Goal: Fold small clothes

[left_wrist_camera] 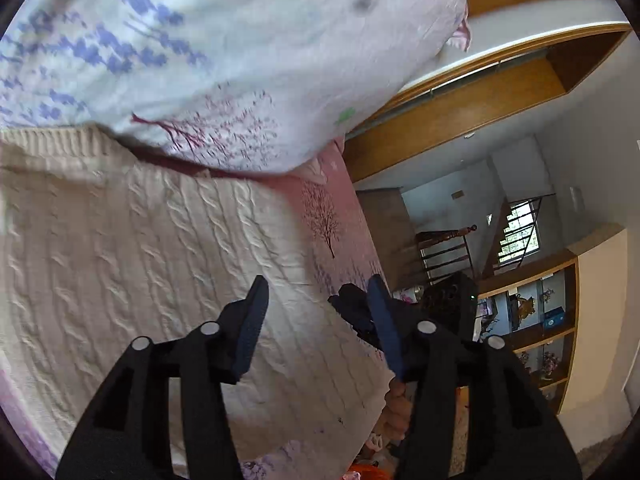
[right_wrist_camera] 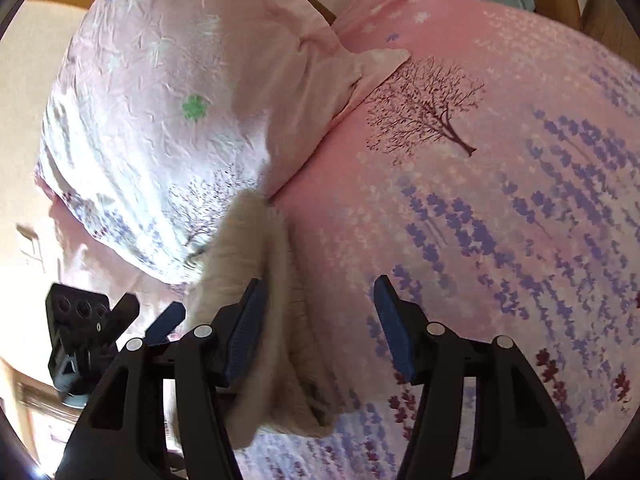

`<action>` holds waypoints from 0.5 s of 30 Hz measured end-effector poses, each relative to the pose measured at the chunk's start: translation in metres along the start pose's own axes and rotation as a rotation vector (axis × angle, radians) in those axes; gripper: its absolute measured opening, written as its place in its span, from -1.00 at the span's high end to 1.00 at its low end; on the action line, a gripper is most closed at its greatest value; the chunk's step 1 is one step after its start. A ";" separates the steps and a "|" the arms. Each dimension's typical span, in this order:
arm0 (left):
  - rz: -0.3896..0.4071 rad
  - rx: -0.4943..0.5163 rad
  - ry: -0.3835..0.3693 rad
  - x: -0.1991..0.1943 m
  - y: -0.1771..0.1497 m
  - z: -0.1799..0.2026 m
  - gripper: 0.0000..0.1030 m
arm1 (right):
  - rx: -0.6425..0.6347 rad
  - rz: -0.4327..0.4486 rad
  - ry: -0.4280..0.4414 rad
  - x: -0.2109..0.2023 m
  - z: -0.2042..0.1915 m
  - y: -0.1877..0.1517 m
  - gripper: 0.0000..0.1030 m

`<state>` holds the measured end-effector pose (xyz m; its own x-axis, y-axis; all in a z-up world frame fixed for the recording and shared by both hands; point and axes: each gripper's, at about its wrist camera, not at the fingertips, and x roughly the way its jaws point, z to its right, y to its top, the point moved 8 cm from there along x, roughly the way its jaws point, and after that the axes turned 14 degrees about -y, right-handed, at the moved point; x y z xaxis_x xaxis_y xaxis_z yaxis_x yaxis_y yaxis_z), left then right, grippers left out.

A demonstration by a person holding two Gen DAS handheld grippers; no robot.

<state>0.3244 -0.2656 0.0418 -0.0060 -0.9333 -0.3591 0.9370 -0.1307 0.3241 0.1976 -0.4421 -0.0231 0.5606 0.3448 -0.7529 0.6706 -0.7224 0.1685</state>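
- Sweater: one cream cable-knit piece, lying on the bedsheet just below the pillow, its ribbed edge close to the pillow's lower side.
- Progress, as I judge it: in the left wrist view the sweater looks spread fairly flat as one broad panel; in the right wrist view one edge rises in a thick bunch, which may be a fold begun. Whether any fold is finished I cannot tell, and sleeves are not clearly visible. Squaring and final folds seem left.
- Left gripper: jaws spread wide, nothing between them, over the sweater's edge near the side of the bed.
- Right gripper: jaws wide; the bunched edge lies against its left finger, but nothing is pinched.
- Count: one sweater, one pillow, one bedsheet, two grippers. No other clothes show on the bed.
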 end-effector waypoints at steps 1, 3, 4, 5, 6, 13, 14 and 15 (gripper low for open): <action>0.025 0.013 0.020 -0.015 0.002 -0.001 -0.10 | 0.029 -0.038 0.038 0.006 -0.003 0.001 -0.15; 0.075 0.026 0.097 -0.050 0.001 -0.011 -0.17 | 0.052 -0.087 0.063 0.015 -0.008 0.002 -0.15; 0.102 0.033 0.144 -0.067 -0.002 -0.017 -0.21 | 0.047 -0.096 0.060 0.017 -0.012 0.002 -0.15; 0.127 0.034 0.194 -0.084 -0.005 -0.026 -0.25 | 0.037 -0.107 0.052 0.019 -0.016 0.001 -0.15; 0.147 0.030 0.238 -0.107 -0.014 -0.036 -0.27 | 0.027 -0.118 0.049 0.021 -0.020 -0.001 -0.15; 0.176 -0.118 0.292 -0.151 -0.048 -0.091 -0.32 | -0.024 -0.206 0.007 0.051 -0.034 -0.010 -0.15; 0.171 -0.124 0.288 -0.149 -0.051 -0.094 -0.33 | -0.023 -0.211 0.007 0.054 -0.035 -0.011 -0.14; 0.164 -0.128 0.292 -0.146 -0.051 -0.096 -0.33 | -0.025 -0.210 0.010 0.056 -0.037 -0.012 -0.13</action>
<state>0.3112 -0.0911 -0.0062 0.2312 -0.8007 -0.5526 0.9534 0.0733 0.2926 0.2385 -0.3919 -0.0443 0.4117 0.4927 -0.7667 0.7854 -0.6185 0.0243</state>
